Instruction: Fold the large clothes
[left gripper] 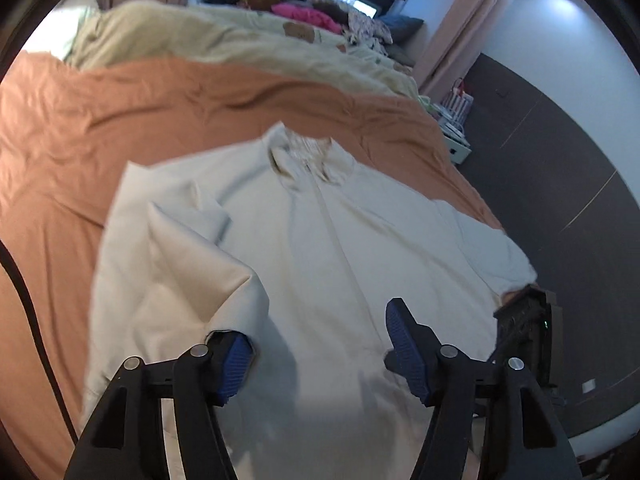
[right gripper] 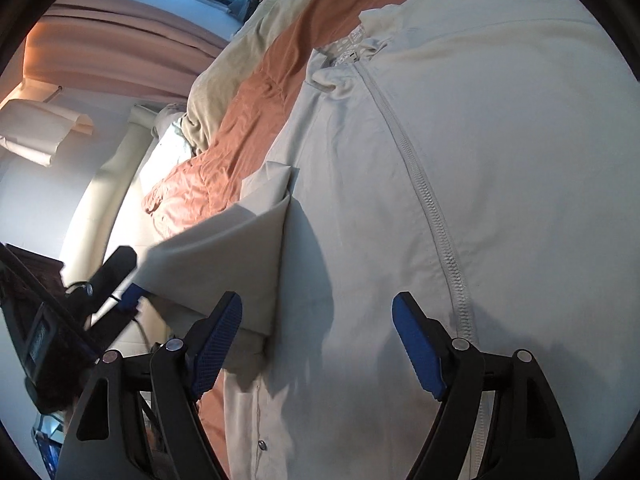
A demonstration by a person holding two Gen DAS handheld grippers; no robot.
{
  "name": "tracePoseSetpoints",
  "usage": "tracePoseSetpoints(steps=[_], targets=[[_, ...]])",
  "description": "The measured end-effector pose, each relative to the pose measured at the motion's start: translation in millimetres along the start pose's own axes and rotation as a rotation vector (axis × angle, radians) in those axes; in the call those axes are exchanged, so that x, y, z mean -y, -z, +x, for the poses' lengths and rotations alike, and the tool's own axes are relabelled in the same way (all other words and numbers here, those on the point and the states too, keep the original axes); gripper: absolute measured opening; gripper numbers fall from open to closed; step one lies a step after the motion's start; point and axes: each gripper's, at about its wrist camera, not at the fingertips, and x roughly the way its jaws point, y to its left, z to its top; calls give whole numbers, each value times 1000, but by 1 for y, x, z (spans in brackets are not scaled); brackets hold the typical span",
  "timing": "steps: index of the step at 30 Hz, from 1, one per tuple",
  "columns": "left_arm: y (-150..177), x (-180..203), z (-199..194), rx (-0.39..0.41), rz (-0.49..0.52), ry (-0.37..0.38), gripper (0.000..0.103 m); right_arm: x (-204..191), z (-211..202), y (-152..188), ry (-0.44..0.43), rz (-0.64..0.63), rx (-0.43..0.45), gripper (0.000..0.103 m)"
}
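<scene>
An orange bedspread is seen, and on it a cream zip-up jacket is spread flat, collar far. Its left sleeve is draped over one pad of the released left gripper. The right gripper is held released above the jacket.

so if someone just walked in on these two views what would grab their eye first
The big cream zip-up jacket spread flat across the orange bedcover, its zipper running down the middle. Next, the sleeve folded in over the jacket's body on one side, its corner lifted beside the left gripper. The right gripper hovers open above the fabric, blue pads wide apart.
</scene>
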Motion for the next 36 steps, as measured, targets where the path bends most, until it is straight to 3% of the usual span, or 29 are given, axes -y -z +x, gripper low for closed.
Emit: tracePoseSetpoints(steps=[5,9,13,18,23,27,36], targets=[[27,7,-4,-61,-87,95,67,27,-25,-8,29,17,38,76],[51,17,-24,-83,-91,101,67,44,-56,1,42,54,91,76],[71,13,-50,-61,-57,-4,67,33,-62,10,17,17,105,76],[88,-15,-75,-22,-112,-156,67,-9,-42,25,33,-161,37,76],[98,-46,-87,1,-179,-252,67,-55,-9,43,96,-371,-38,76],[108,-75,-91,-3,-262,-291,67,-84,21,54,128,-518,-110,76],[139,-123,-114,1,-389,-339,67,-125,82,87,316,-803,-206,76]])
